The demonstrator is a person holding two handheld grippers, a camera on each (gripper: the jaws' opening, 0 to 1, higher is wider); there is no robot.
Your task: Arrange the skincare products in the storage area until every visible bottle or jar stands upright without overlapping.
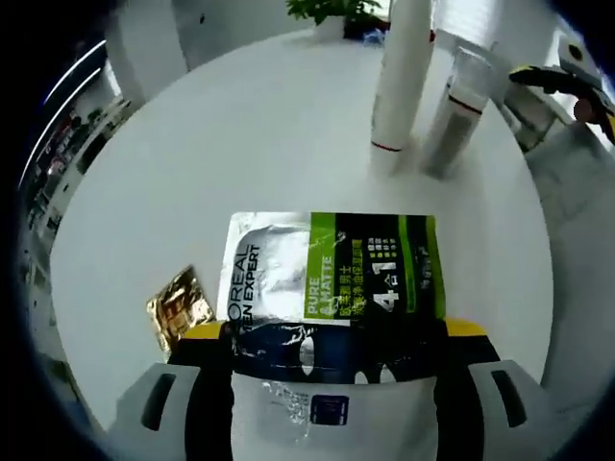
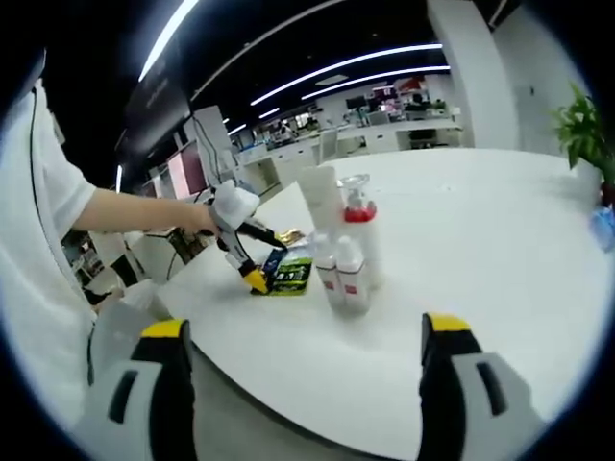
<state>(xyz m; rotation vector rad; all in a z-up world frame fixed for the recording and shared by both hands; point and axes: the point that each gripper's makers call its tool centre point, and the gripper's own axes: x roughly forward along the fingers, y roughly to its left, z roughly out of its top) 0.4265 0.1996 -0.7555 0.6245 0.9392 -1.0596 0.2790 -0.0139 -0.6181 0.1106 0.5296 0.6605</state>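
Sachet: a flat silver-and-green skincare sachet (image 1: 332, 274) lies on the white round table (image 1: 240, 144), its near end pinched between the jaws of the left gripper (image 1: 336, 351), which is clenched on it.
Sachet axis: long axis runs across the left gripper view, side to side; the silver end lies toward the view's left, the green end toward its right. It lies flat, not upright.
Gold packet: a small gold foil packet (image 1: 179, 307) lies just beside the sachet's silver end, apart from it.
Standing group: a tall white tube (image 1: 404, 77) and a clear-topped bottle (image 1: 461, 106) stand upright, well apart from the sachet. In the right gripper view the same cluster reads as a white tube, a pump bottle (image 2: 357, 235) with a red collar and two small bottles (image 2: 341, 274), all upright and close together.
Right gripper: the right gripper (image 2: 303, 379) hangs free at the table edge, jaws spread wide, holding nothing.
Step in hand: my reading, the flat sachet is being moved or tidied; the bottles already stand.
Next move calls for: likely drawing the sachet clear of the gold packet and the bottles so nothing overlaps, keeping the pinch light on thin foil.
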